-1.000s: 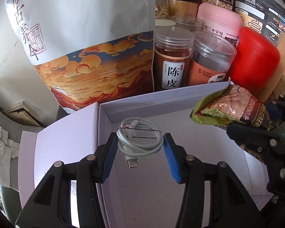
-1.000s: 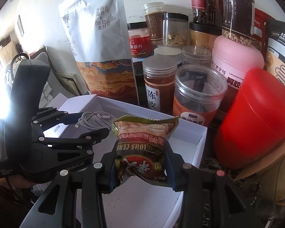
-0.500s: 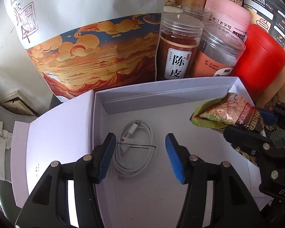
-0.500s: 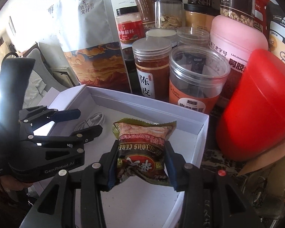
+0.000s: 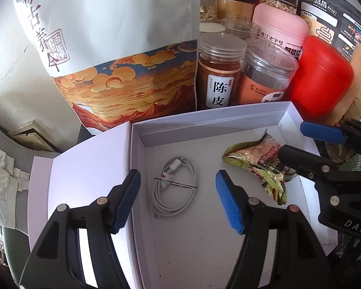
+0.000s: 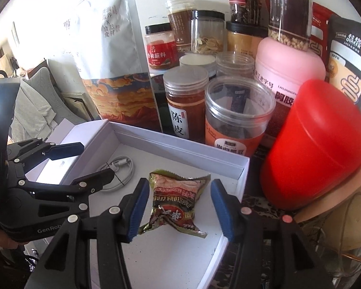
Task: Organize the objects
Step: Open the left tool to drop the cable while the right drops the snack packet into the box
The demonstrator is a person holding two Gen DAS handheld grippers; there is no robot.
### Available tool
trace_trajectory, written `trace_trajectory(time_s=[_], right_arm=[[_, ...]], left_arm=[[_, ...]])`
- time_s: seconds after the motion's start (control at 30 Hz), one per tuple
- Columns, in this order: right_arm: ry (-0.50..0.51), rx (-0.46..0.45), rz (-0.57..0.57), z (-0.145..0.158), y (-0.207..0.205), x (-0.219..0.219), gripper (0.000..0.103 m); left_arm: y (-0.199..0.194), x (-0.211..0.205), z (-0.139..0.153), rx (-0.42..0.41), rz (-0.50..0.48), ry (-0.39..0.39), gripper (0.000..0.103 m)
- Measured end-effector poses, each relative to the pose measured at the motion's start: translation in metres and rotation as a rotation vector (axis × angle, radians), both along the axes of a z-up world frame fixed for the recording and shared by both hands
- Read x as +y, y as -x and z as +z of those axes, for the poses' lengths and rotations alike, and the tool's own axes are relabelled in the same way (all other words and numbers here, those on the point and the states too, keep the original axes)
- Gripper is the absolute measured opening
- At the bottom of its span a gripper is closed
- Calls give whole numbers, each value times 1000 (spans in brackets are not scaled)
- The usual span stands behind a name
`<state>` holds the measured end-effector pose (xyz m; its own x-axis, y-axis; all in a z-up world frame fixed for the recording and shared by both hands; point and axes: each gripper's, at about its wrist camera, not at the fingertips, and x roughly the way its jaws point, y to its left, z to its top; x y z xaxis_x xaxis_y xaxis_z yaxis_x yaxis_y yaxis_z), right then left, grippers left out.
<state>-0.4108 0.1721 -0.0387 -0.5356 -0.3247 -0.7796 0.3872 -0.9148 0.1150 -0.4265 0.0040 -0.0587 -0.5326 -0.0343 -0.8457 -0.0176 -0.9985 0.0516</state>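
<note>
A shallow white box [image 5: 204,120] [image 6: 180,142] lies in front of the jars. A coiled white charging cable [image 5: 174,187] [image 6: 122,168] rests on its floor at the left. My left gripper [image 5: 177,180] [image 6: 89,161] hovers over the cable with its jaws opening; the blue pads stand clear of it. A green and brown snack packet [image 5: 257,166] [image 6: 175,197] lies on the box floor at the right. My right gripper [image 6: 179,187] [image 5: 300,142] straddles the packet, jaws opening, with a small gap at each pad.
Behind the box stand a large white pouch [image 5: 113,48], a brown jar with a white label [image 5: 219,79], an orange-labelled clear jar [image 6: 238,120], a pink canister [image 6: 288,72] and a red canister [image 6: 317,144]. The box lid [image 5: 84,173] lies to the left.
The left gripper let go of the cable, which dropped onto the box floor, and its jaws widened. The right gripper lowered the snack packet into the box and opened off it.
</note>
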Motion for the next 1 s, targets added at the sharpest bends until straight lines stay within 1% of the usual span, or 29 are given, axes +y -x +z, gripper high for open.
trace_trajectory(time_s=[0.17, 0.3, 0.43, 0.7, 0.87, 1.0], right_arm=[[-22, 34, 2, 23, -15, 4, 53], [-34, 55, -11, 41, -27, 7, 53], [-36, 87, -11, 60, -44, 7, 53], [-32, 150, -10, 100, -86, 9, 53], [-37, 182, -6, 122, -118, 9, 53], [-40, 206, -13, 135, -143, 10, 53]], left_arm=[[-1, -4, 15, 13, 19, 2, 63], [-15, -8, 33, 34, 21, 1, 63], [-30, -10, 57, 68, 23, 8, 63], [-75, -9, 105, 129, 23, -5, 63], [-109, -10, 130, 169, 33, 2, 63], [-135, -11, 144, 189, 43, 7, 63]])
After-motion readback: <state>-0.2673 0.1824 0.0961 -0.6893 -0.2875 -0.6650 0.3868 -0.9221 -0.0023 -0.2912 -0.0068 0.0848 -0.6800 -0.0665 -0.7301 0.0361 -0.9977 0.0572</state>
